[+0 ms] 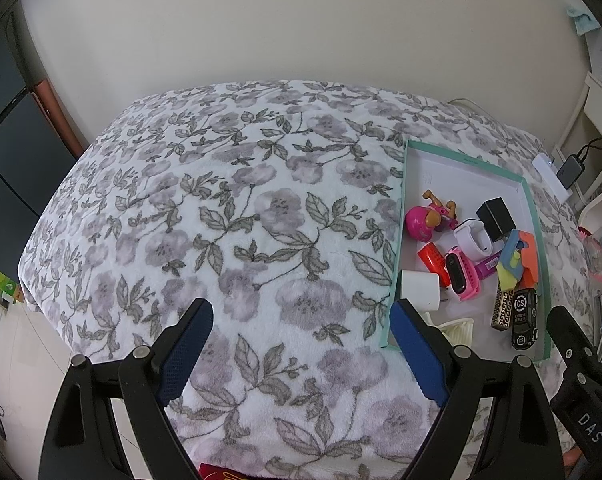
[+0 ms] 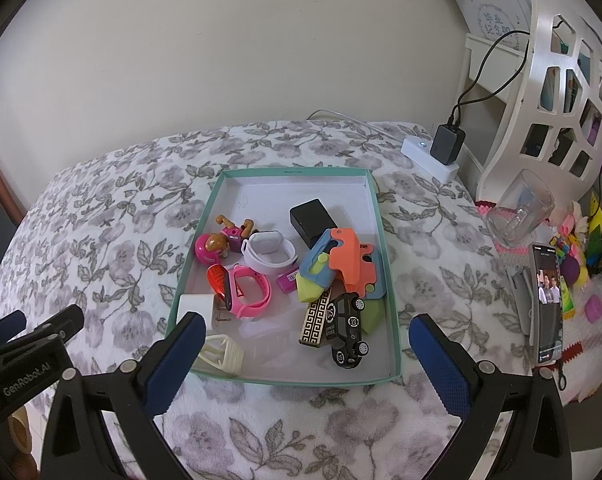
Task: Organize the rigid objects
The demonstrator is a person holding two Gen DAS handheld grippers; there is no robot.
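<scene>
Both grippers hover with jaws wide and empty above the flower-print bed, left gripper [image 1: 301,360] beside the teal-rimmed box lid [image 2: 385,256], right gripper [image 2: 307,360] over its near edge. The toy car [image 2: 347,334], pink watch [image 2: 249,290] and black charger [image 2: 311,220] already lie heaped inside, suggesting the gathering is nearly done.

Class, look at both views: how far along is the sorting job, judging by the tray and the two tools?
Done: the toys sit jumbled in the tray, none laid out on the blanket. In hand: nothing; the left tool and right tool hang open and empty. Left: everything, including the toy car and pink watch.
</scene>
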